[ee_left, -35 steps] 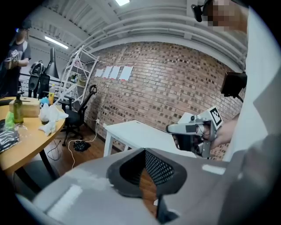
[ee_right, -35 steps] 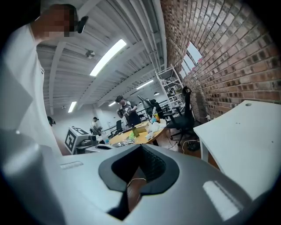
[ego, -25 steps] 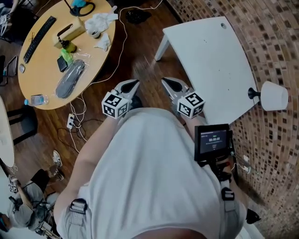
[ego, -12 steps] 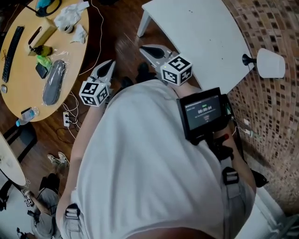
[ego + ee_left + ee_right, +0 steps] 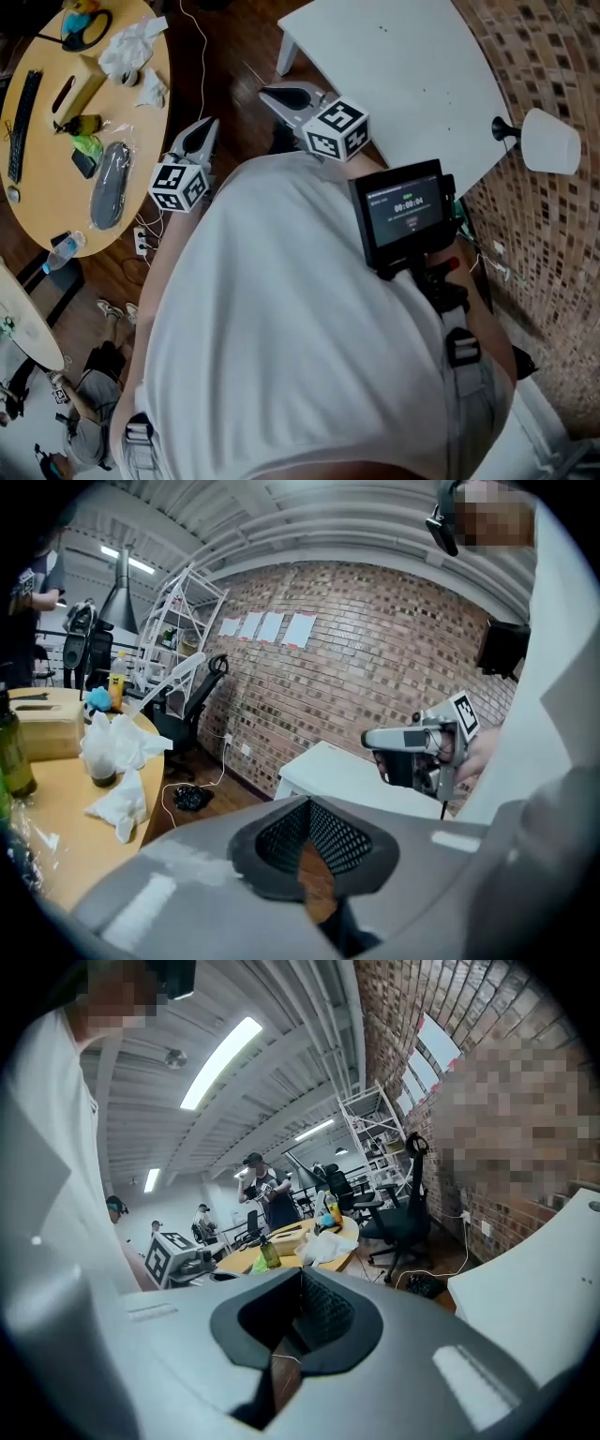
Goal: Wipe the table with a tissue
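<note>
Crumpled white tissues (image 5: 131, 42) lie at the far end of the round wooden table (image 5: 56, 187), beside a tissue box (image 5: 80, 89); the left gripper view shows the tissues (image 5: 117, 747) on that table (image 5: 56, 827). My left gripper (image 5: 206, 129) is shut and empty, held over the floor beside the wooden table. My right gripper (image 5: 272, 94) is also shut and empty, near the corner of the white table (image 5: 403, 66). Nothing lies between the jaws of the left gripper (image 5: 311, 878) or the right gripper (image 5: 279, 1358).
The wooden table carries a keyboard (image 5: 23, 112), a bottle (image 5: 61, 248) and a wrapped grey object (image 5: 108, 183). A power strip with cables (image 5: 142, 242) lies on the floor. A white lamp (image 5: 548, 141) stands by the brick wall. People stand in the background (image 5: 262, 1194).
The person has turned and moved, both grippers travelling along shut. The wooden table has slid to the view's upper left, and the right gripper is nearer the white table's corner.
</note>
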